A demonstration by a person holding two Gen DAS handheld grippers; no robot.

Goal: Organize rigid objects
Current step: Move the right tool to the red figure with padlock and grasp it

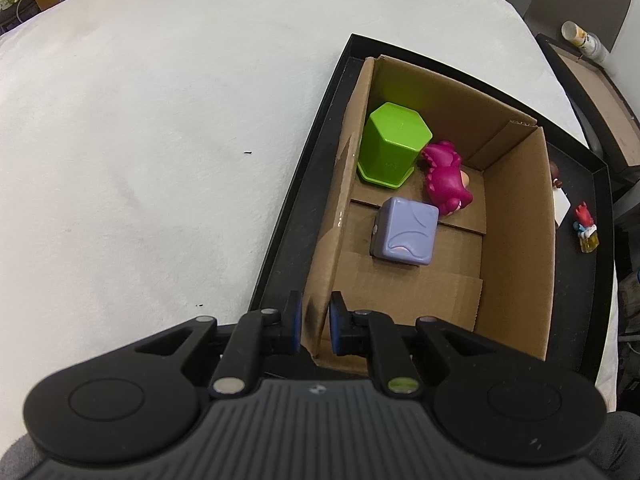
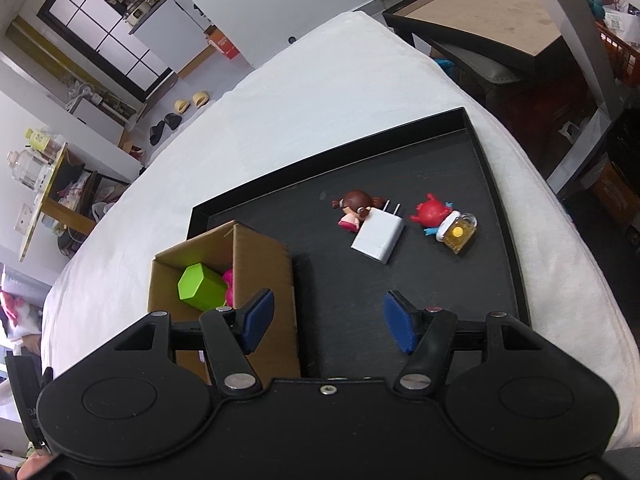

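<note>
Pinching the cardboard box [image 1: 516, 240] wall, the left gripper [image 1: 314, 322] steadied it (three toys inside) while the right gripper [image 2: 328, 322] hung half-open above the black tray [image 2: 516, 240], nearing the white charger [image 2: 378, 236].

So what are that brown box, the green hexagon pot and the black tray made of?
The brown box looks like plain corrugated cardboard: matte, with folded flaps and raw cut edges. The green hexagon pot seems moulded plastic, smooth with a soft sheen. The black tray is matte and faintly scuffed; possibly painted wood or plastic, hard to tell.
</note>
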